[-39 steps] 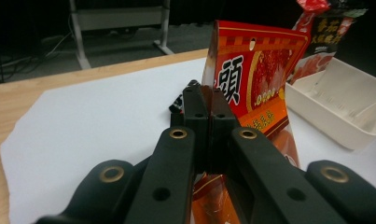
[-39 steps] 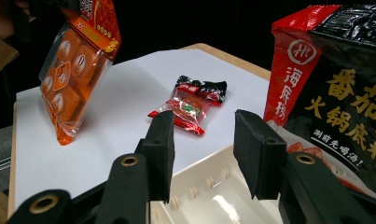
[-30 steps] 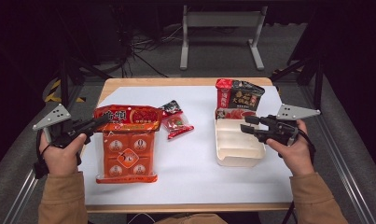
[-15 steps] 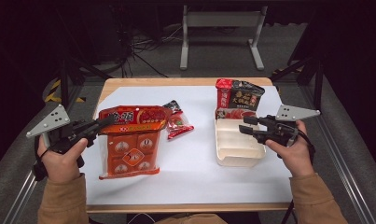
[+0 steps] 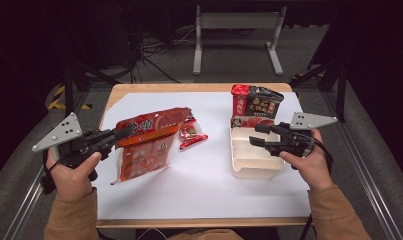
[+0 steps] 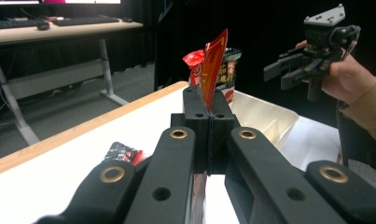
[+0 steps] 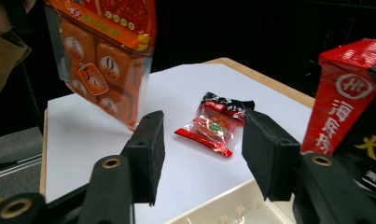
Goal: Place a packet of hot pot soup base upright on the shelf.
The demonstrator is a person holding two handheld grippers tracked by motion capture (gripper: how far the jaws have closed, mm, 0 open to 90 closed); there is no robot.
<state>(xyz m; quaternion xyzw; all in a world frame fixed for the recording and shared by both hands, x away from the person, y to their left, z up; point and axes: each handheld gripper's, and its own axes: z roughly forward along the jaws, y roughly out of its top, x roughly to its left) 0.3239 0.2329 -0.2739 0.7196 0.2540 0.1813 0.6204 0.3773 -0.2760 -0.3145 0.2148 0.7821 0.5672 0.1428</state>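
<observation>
Left gripper (image 5: 120, 134): black two-jaw tool at the 9 o'clock side of the table, jaws clamped together on the upper edge of the big orange-red plastic snack bag (image 5: 146, 145); in the left gripper view the bag's edge (image 6: 212, 70) stands up between the closed pads.

Orange bag: hangs tilted from that grip, its lower end near or on the white sheet (image 5: 209, 185); whether it touches I cannot tell.

Right gripper (image 5: 255, 135): black tool at the 3 o'clock side, held above the cream plastic tray (image 5: 254, 162); its jaws have just been opening and stand apart with nothing between them.

Small packet: a red and black sweet wrapper (image 5: 190, 134) lies flat just beside the bag, at its 3 o'clock, and shows beyond the right gripper's open jaws (image 7: 213, 122).

Dark pouch: a red and black printed bag (image 5: 255, 104) stands upright at the tray's 12 o'clock, touching its far end.

Table: light wooden top (image 5: 139, 89) under the sheet.
</observation>
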